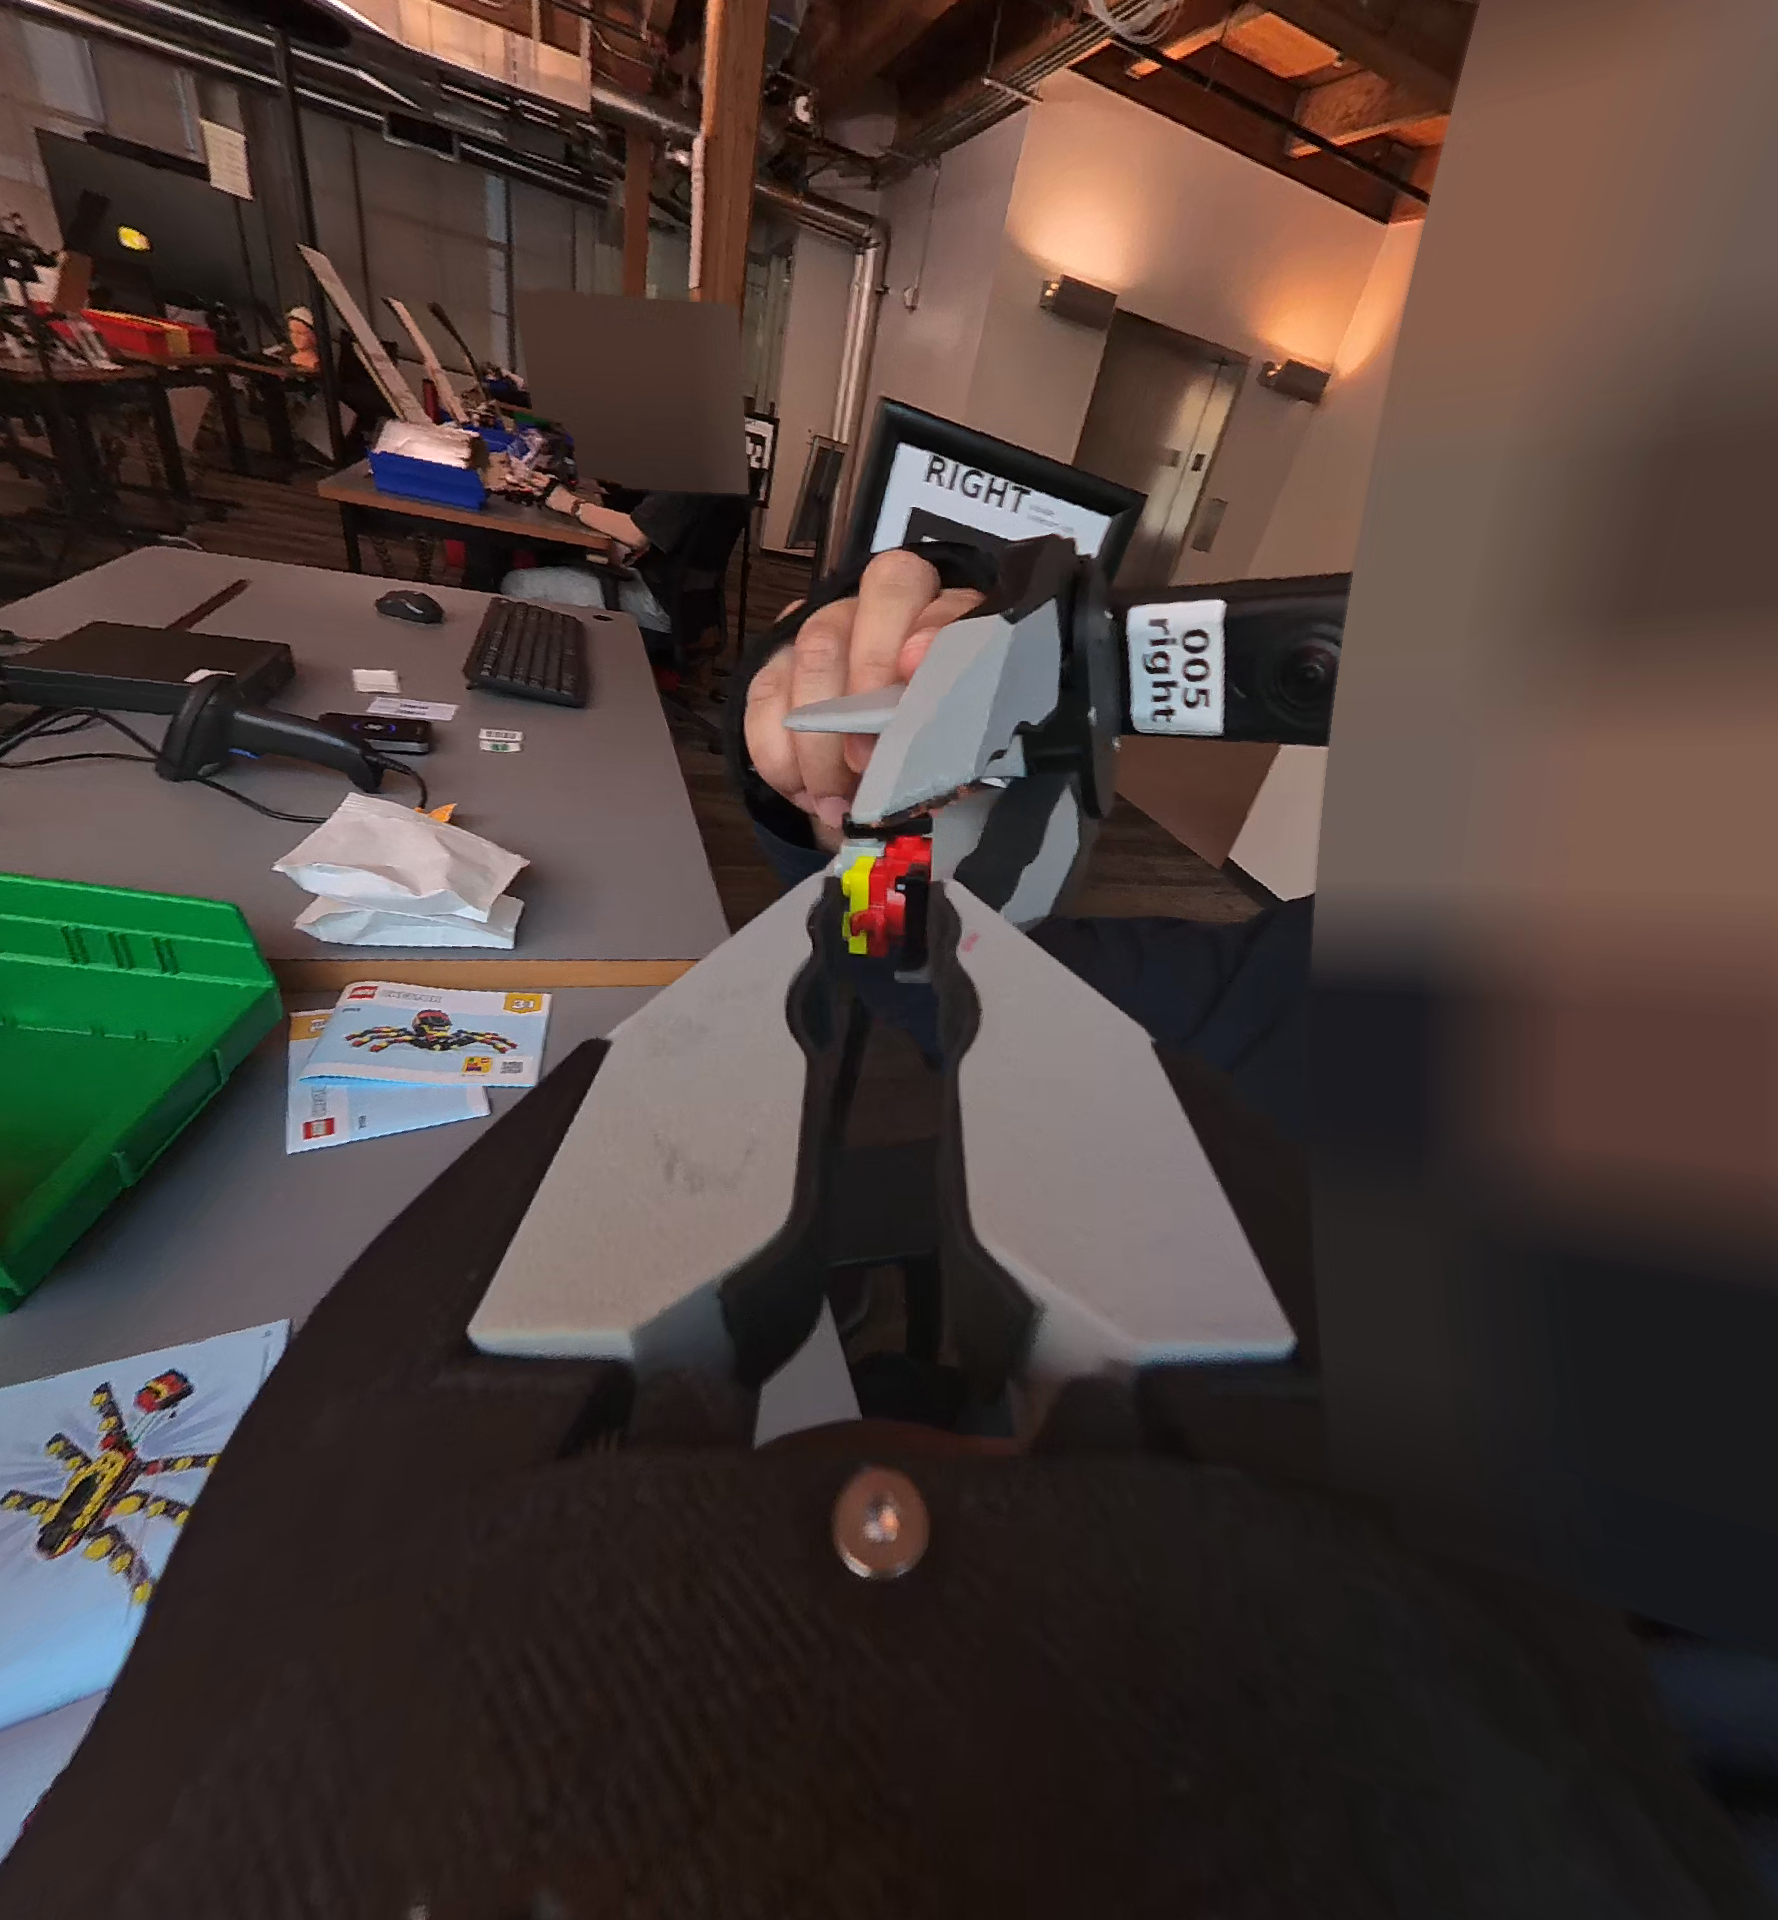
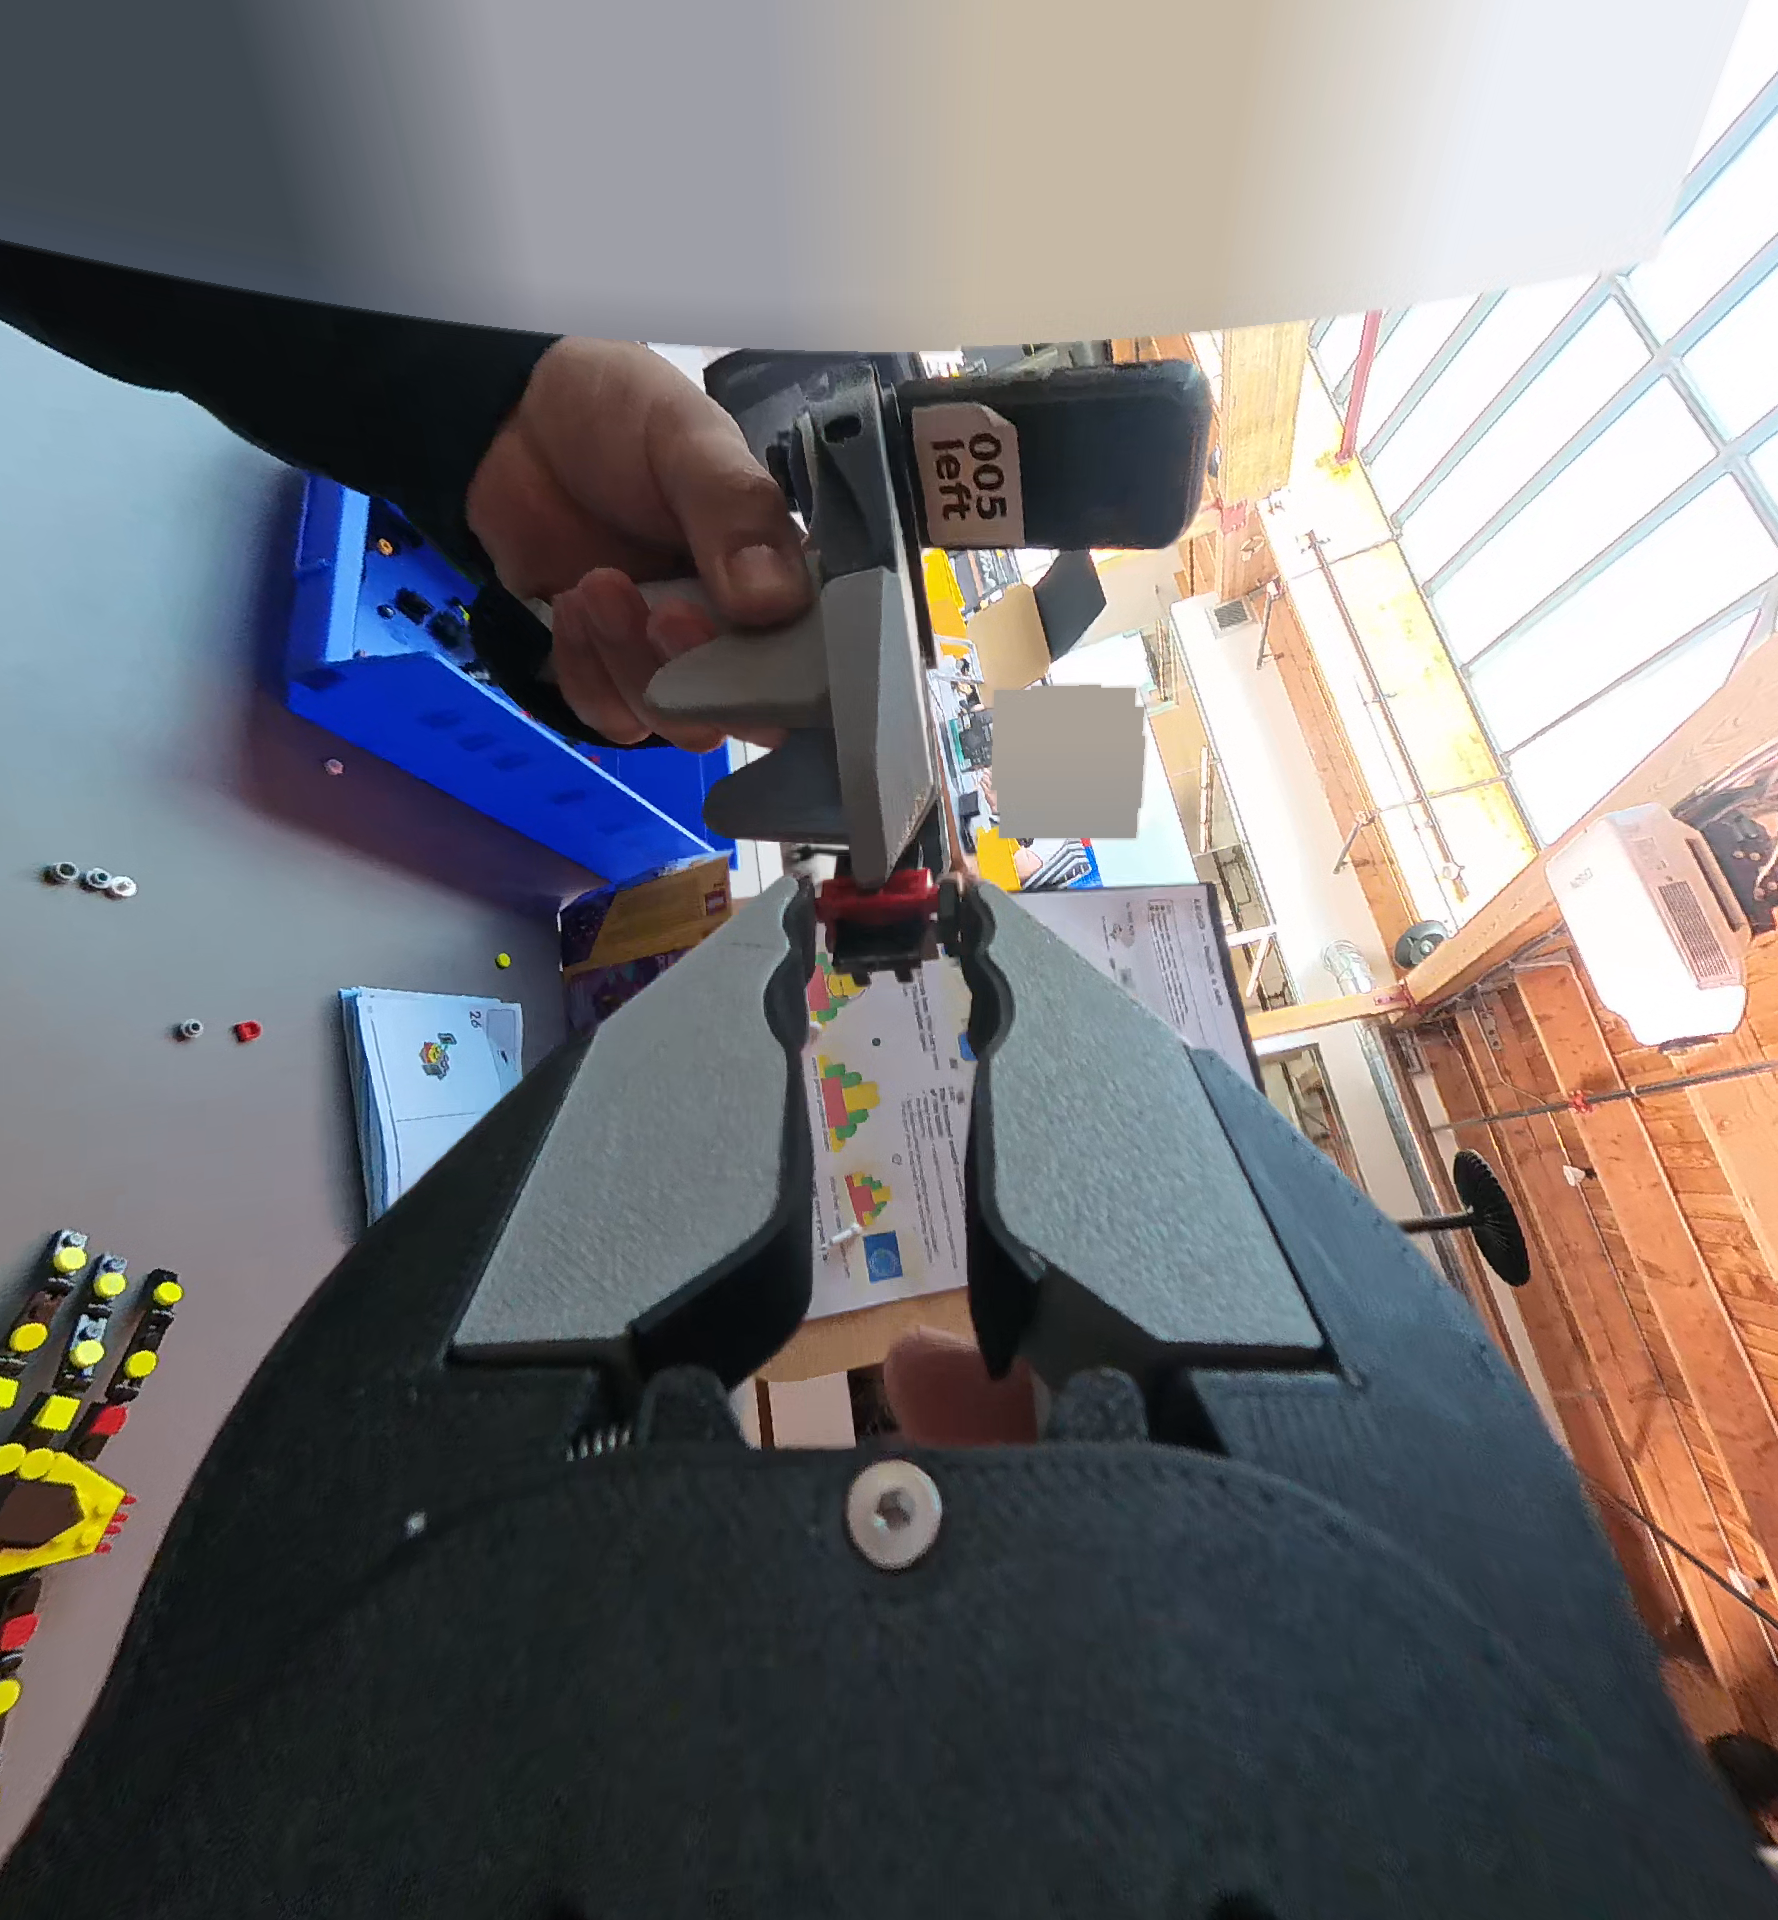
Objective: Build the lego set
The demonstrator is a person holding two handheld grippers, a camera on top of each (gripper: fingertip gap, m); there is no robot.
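Observation:
A small red, yellow and black lego assembly (image 1: pixel 887 883) is held in the air between both grippers. My left gripper (image 1: pixel 880 920) is shut on its lower part. My right gripper (image 1: pixel 893 826) comes from above and is shut on its upper part. In the right wrist view the assembly (image 2: pixel 869 902) shows as a red and black block between my right gripper's (image 2: pixel 877 923) fingertips, with the left gripper's tip (image 2: pixel 890 875) meeting it from above. A partly built yellow and brown spider body with legs (image 2: pixel 28 1496) lies on the grey table.
A green bin (image 1: pixel 85 1039) stands at the left, with instruction booklets (image 1: pixel 417 1049) and an open page (image 1: pixel 85 1507) near it. White paper bags (image 1: pixel 407 873) lie behind. A blue bin (image 2: pixel 469 707) and loose small pieces (image 2: pixel 95 881) sit on the table (image 2: pixel 85 1091). Only a small space, under 4 cm, lies between the two pairs of fingers.

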